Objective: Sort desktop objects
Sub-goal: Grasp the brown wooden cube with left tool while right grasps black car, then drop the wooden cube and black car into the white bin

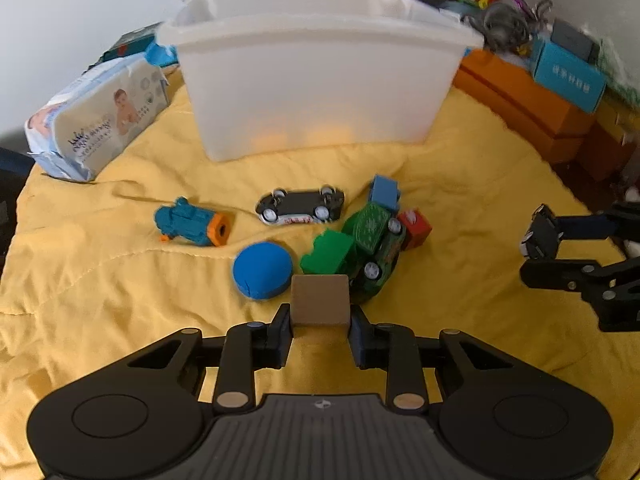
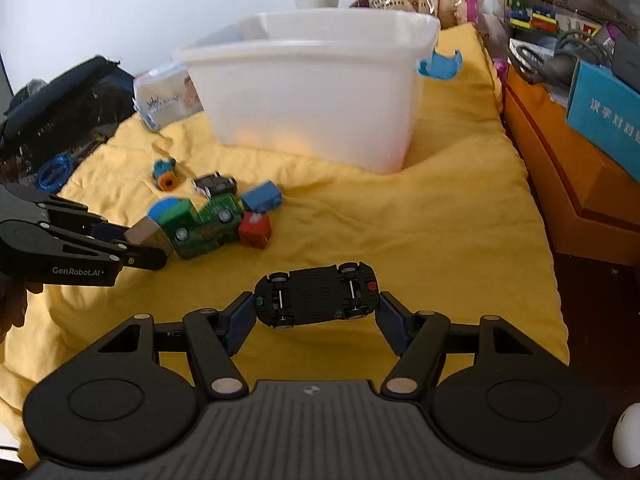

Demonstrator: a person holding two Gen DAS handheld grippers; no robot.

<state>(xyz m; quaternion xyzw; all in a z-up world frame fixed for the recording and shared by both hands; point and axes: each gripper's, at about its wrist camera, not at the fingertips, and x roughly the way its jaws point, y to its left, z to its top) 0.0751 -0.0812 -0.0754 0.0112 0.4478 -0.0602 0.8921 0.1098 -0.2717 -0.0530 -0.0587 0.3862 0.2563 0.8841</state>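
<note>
In the left wrist view my left gripper [image 1: 320, 322] is shut on a brown wooden cube [image 1: 320, 298] just above the yellow quilt [image 1: 120, 280]. Beyond it lie a blue round pad [image 1: 262, 270], a green block [image 1: 328, 254], a green toy truck [image 1: 376, 240], a red block [image 1: 416, 228], a blue block [image 1: 385, 192], a black-and-white car [image 1: 302, 208] and a teal toy [image 1: 192, 226]. My right gripper [image 2: 316, 314] is shut on a black toy car [image 2: 316, 296], held belly up. A white bin [image 2: 312, 92] stands behind the pile.
A pack of wipes [image 1: 100, 120] lies left of the bin. Orange boxes [image 1: 520, 108] and a blue box [image 1: 568, 80] line the right side. A black bag [image 2: 60, 100] sits at the quilt's left edge. Cluttered packets fill the back.
</note>
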